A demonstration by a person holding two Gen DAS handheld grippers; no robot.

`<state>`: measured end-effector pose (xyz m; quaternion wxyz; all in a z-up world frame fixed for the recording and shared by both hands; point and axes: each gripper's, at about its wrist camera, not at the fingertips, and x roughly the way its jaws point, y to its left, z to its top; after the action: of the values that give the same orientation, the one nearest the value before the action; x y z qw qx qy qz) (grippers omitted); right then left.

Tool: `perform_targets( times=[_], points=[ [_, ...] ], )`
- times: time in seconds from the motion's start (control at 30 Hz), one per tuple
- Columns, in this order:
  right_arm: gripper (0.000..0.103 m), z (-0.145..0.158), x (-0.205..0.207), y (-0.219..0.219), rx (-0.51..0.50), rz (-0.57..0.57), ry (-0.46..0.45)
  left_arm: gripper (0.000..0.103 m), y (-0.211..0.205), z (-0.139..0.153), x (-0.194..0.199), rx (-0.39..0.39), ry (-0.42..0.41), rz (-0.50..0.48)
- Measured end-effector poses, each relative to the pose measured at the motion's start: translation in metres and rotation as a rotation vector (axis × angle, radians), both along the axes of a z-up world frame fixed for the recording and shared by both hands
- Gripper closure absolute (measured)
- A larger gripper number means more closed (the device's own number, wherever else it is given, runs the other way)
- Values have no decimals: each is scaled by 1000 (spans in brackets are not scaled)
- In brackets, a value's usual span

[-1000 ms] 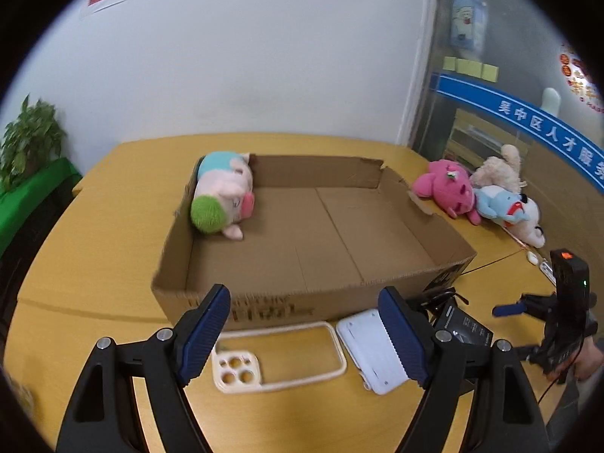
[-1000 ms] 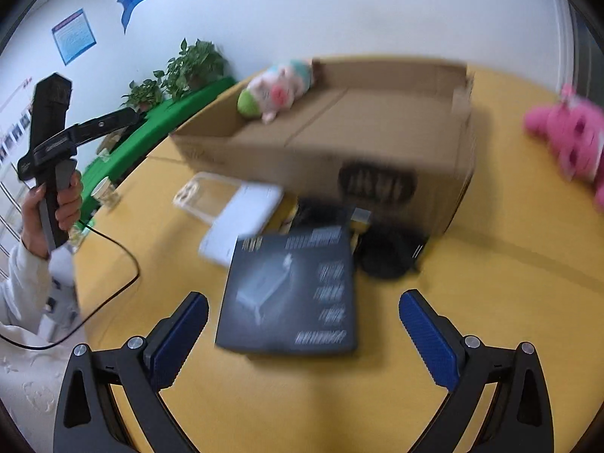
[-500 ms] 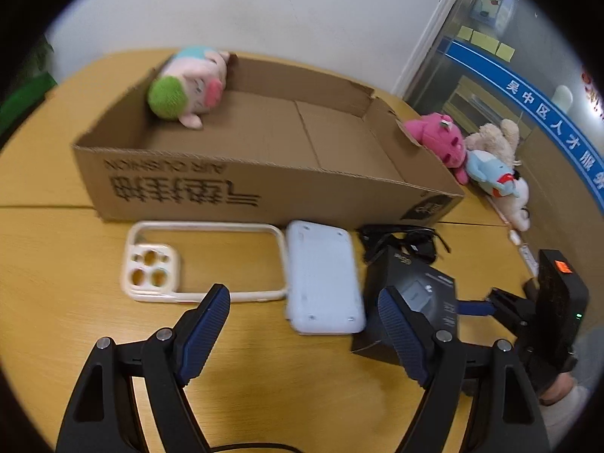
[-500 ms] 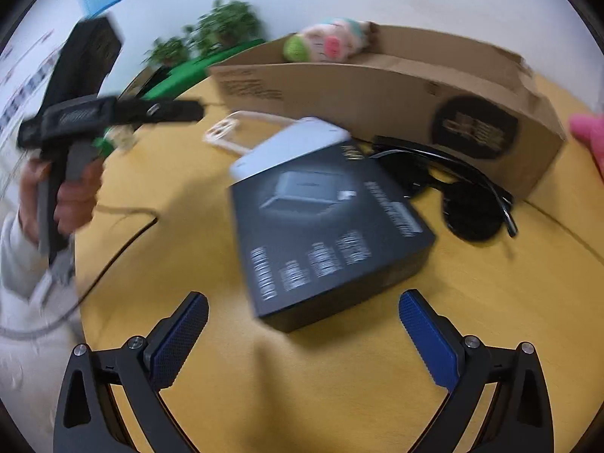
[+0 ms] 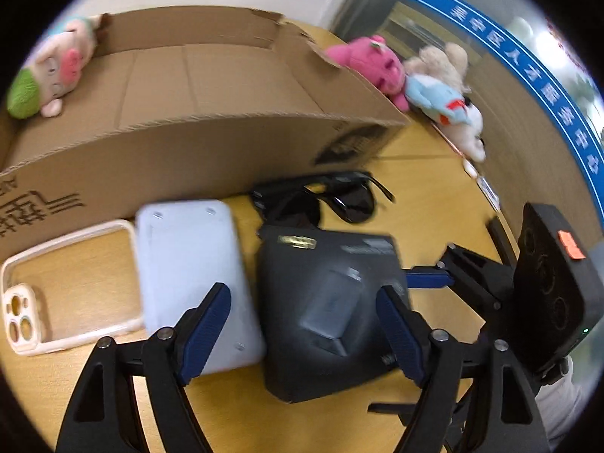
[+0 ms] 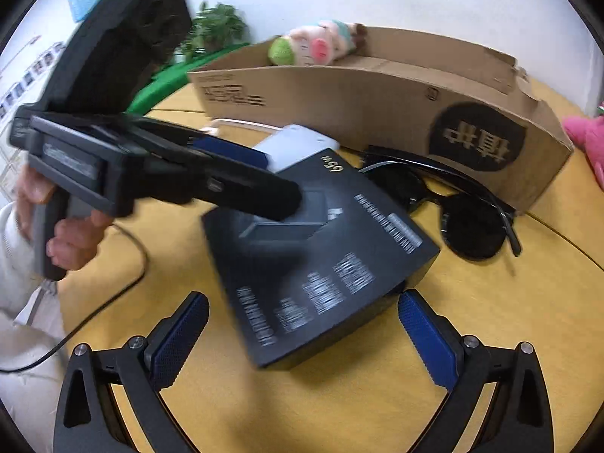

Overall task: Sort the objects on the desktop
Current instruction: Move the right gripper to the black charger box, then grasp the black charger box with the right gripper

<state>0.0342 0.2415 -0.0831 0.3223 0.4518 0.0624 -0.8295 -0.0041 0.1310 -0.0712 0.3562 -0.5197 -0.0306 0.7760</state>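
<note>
Left wrist view: both my grippers wide open and empty, closing in on the black box.

Left to right on the table [image 5: 426, 188]: phone case [image 5: 68, 287], white pad [image 5: 188, 260], black box [image 5: 328, 302], sunglasses [image 5: 339, 200] behind it, all in front of the carton [image 5: 211, 139]. My left gripper [image 5: 305, 324] hangs above the box's left half and the pad's edge; I judge I should shift right so I don't catch the pad. My right gripper [image 6: 302, 336] straddles the box's near corner; squaring up to its flat sides and lowering before I squeeze should stop it twisting out.
</note>
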Motion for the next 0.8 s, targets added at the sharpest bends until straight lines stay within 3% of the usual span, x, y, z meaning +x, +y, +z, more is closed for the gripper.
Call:
perform_targets(
  times=[0.17,0.3,0.47,0.57,0.67,0.8],
  points=[
    [2,3,24,4,1,66,9,36,7,-8,20,-31,-36,-49],
    [2,4,28,20,-3,34,30,36,-2,-18,20,37,-121,23],
    [7,-3,13,17,42,16,21,40,-3,-22,21,71,-147,46],
    [6,-9,14,3,91,14,41,40,-6,-20,24,63,-129,46],
    [9,-3,20,4,51,-7,69,40,-17,-10,31,94,-90,52],
    [11,26,33,1,51,-18,166,40,-26,20,32,131,-30,60]
  ],
)
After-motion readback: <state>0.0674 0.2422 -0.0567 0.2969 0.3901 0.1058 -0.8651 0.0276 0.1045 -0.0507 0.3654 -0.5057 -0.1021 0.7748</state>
